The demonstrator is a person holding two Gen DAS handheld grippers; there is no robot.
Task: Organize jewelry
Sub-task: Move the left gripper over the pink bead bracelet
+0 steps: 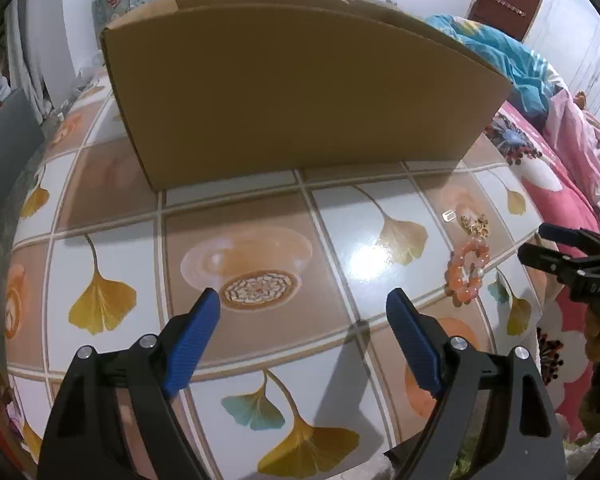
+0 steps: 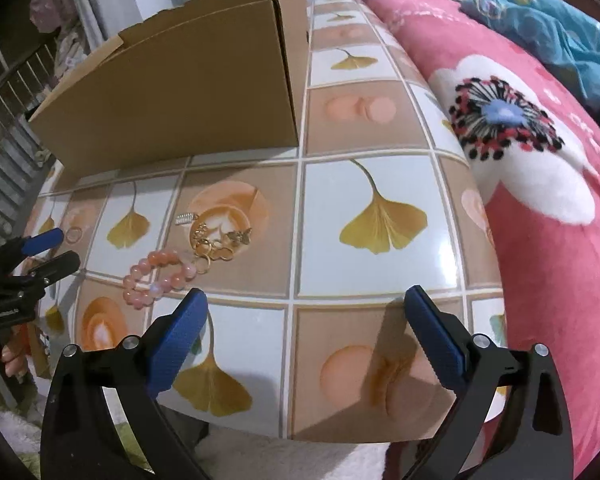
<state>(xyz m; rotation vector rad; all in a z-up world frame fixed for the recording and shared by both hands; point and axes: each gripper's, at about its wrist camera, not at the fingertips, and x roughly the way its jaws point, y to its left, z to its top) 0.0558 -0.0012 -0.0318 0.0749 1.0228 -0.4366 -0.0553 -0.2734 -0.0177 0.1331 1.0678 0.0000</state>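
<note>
Gaping wide and empty, both grippers (image 1: 304, 304) (image 2: 306, 304) hover near the pink bracelet (image 2: 158, 280) between them.

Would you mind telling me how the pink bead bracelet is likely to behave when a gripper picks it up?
The pink bead bracelet lies in a bent, uneven loop, so it will probably sag limply when lifted. Its round, glossy beads look slippery and may squirt from the pads. On the shiny tablecloth, a push would likely slide it.
</note>
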